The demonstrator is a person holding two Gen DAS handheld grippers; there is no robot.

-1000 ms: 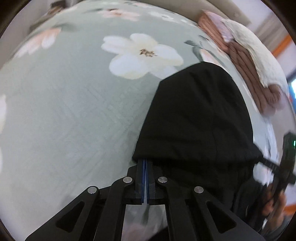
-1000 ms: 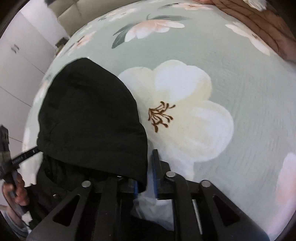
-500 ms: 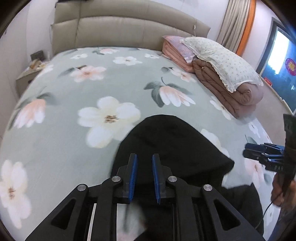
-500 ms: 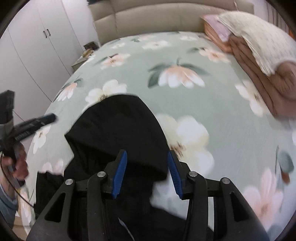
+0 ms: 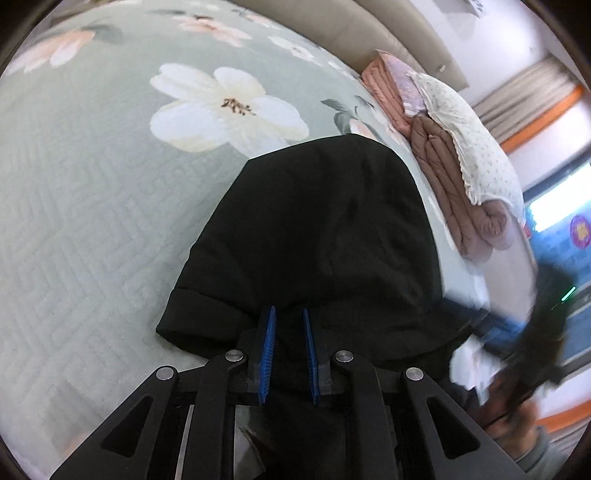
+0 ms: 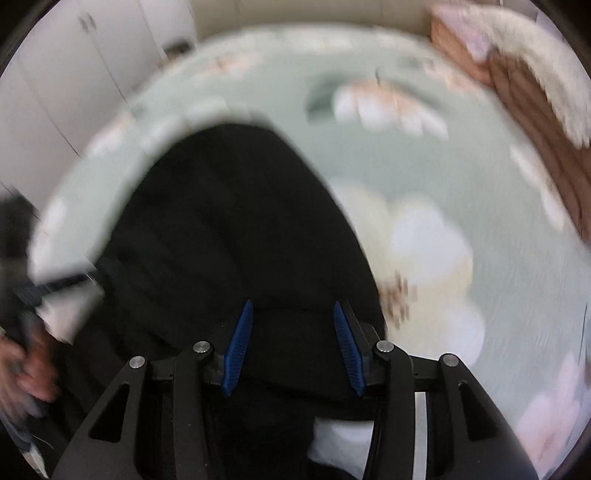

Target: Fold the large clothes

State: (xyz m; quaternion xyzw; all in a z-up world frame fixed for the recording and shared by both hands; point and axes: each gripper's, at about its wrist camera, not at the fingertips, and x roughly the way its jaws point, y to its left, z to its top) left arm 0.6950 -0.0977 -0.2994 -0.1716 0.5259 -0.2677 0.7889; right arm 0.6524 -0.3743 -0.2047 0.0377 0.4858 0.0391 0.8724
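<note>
A black hooded garment lies on the green floral bedspread, its hood (image 5: 325, 229) spread flat and pointing away from me; it also shows in the right wrist view (image 6: 236, 236), which is blurred. My left gripper (image 5: 288, 314) is open with a narrow gap, its blue pads over the base of the hood. My right gripper (image 6: 291, 310) is open wide above the hood's base, holding nothing. The right gripper also shows blurred at the right edge of the left wrist view (image 5: 532, 332).
The bedspread (image 5: 92, 206) stretches left and ahead. Folded brown and pink quilts with a white pillow (image 5: 454, 147) lie along the bed's right side. A beige headboard (image 5: 369, 33) stands at the far end. White wardrobes (image 6: 92, 66) stand to the left.
Both grippers let go of the hood, opening their jaws. They lifted away and have now dropped back close over the base of the hood. The hood lies flat.
</note>
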